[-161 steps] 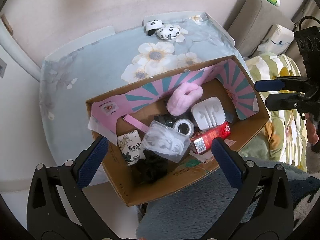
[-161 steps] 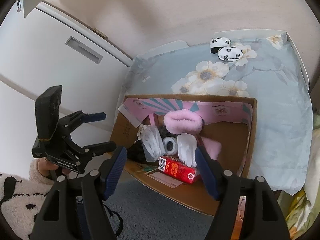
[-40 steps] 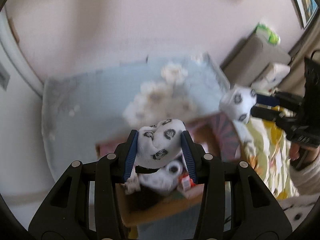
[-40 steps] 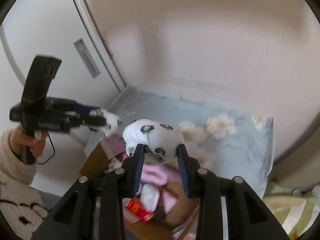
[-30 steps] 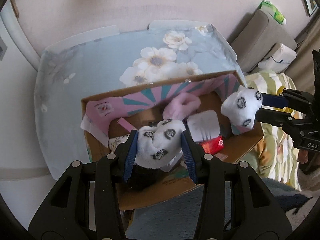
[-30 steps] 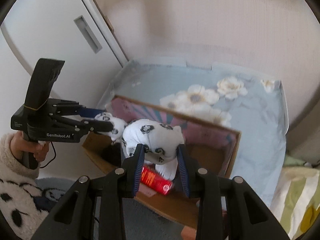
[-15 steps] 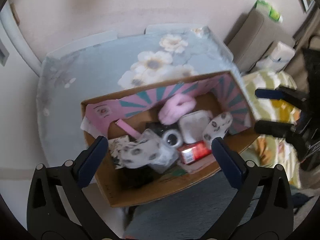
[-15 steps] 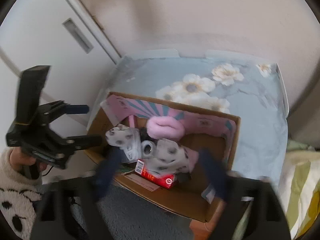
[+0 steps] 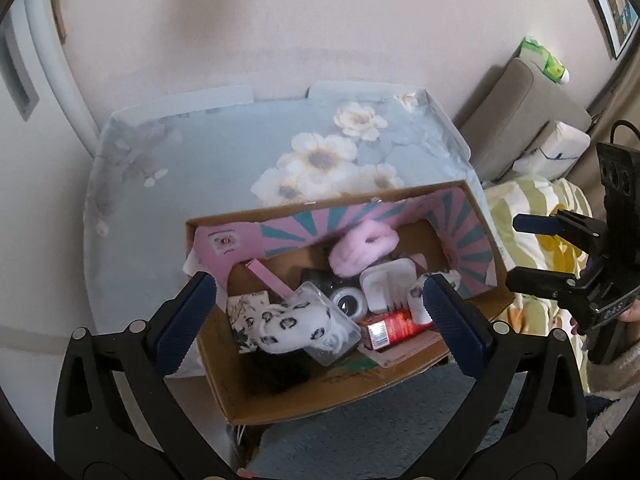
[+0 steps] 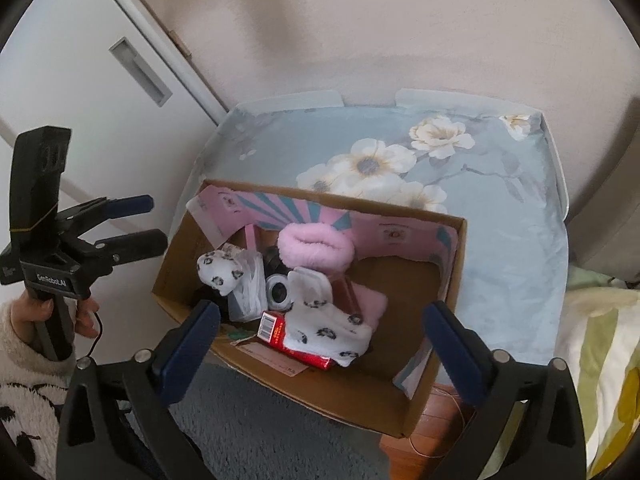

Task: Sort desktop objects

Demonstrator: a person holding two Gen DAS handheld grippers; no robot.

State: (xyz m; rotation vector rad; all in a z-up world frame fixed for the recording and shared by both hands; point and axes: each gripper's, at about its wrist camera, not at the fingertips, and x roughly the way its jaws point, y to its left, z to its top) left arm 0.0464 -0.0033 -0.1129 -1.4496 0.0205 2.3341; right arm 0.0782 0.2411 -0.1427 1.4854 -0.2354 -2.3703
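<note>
An open cardboard box (image 9: 300, 396) with pink and teal lining stands on the table's near side. Two white socks with black spots lie inside it. One sock (image 9: 280, 320) rests on a clear plastic container, also visible in the right wrist view (image 10: 218, 270). The other sock (image 10: 324, 330) lies over a red carton (image 10: 276, 328), half hidden behind a finger in the left wrist view (image 9: 418, 296). My left gripper (image 9: 319, 280) hovers open above the box, empty. My right gripper (image 10: 322, 308) is above the box too, its jaws opening with nothing between them.
The box also holds a pink fluffy band (image 9: 360, 248), a white case (image 9: 386, 286) and a tape roll (image 9: 348, 304). A blue floral cloth (image 9: 200, 160) covers the table. A white door (image 10: 100, 80) stands left, a sofa (image 9: 520, 120) right, a grey rug (image 10: 260, 432) below.
Both grippers were shut on a spotted sock over the box a second ago. Both have opened and the socks have dropped into the box.
</note>
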